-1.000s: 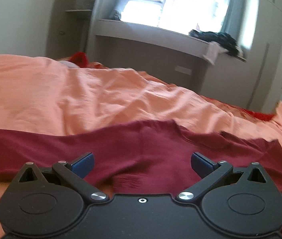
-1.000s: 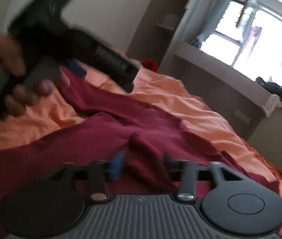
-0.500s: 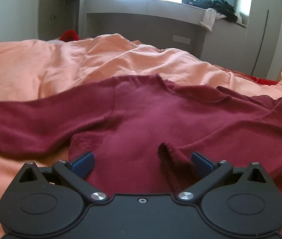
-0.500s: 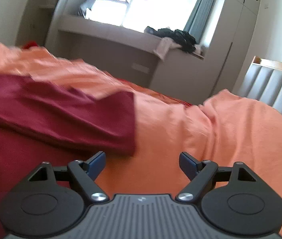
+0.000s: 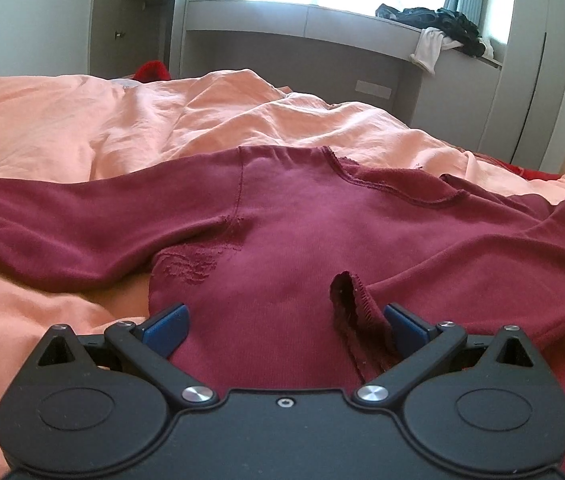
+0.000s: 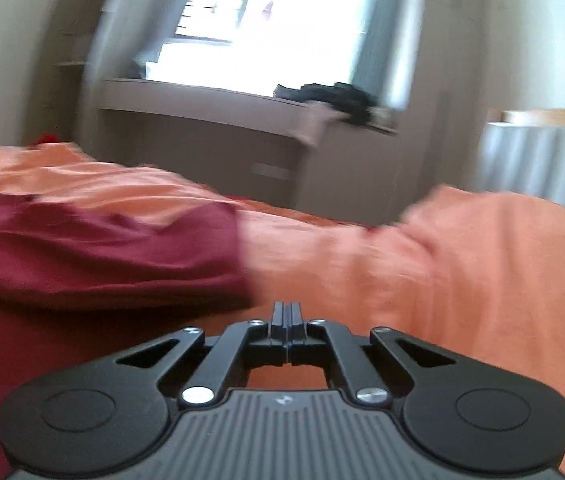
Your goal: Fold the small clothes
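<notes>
A dark red long-sleeved shirt (image 5: 306, 232) lies spread on an orange bed sheet (image 5: 82, 128). My left gripper (image 5: 282, 326) is open, low over the shirt's lower body, with a raised fold of hem (image 5: 352, 300) just inside its right finger. In the blurred right wrist view, my right gripper (image 6: 287, 316) is shut with nothing visible between its fingers, just right of the shirt's sleeve end (image 6: 202, 252), over the sheet (image 6: 442, 264).
A grey window bench (image 5: 322, 44) with a dark clothes pile (image 5: 438, 24) stands beyond the bed. A wardrobe (image 5: 538, 60) is at the right, shelves (image 5: 138, 8) at the left. A padded headboard (image 6: 542, 168) is to the right.
My right gripper has shut from open and shifted slightly by the sleeve end. My left gripper stays open and has lowered a little toward the shirt.
</notes>
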A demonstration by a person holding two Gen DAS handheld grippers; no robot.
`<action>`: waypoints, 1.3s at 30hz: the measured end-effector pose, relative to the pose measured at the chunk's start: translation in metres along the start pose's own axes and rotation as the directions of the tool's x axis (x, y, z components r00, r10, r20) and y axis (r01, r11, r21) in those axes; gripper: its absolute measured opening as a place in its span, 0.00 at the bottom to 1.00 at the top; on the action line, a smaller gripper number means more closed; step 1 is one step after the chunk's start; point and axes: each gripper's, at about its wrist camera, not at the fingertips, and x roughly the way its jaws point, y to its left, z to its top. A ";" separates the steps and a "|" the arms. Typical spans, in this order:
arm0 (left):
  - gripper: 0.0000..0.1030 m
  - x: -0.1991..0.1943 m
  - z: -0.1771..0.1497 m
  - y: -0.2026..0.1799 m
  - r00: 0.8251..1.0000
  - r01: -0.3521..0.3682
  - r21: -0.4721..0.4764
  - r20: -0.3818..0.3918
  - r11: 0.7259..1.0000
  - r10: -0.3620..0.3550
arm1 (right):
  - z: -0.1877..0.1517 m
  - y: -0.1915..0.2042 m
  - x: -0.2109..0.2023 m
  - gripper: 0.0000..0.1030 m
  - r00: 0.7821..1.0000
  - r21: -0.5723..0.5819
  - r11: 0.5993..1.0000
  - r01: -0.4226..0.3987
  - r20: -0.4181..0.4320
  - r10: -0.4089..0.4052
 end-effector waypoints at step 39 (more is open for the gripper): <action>1.00 -0.045 0.017 0.037 0.998 0.036 -0.093 0.045 0.995 -0.032 | 0.065 0.027 -0.013 0.94 0.993 0.033 0.993 -0.117 0.028 0.116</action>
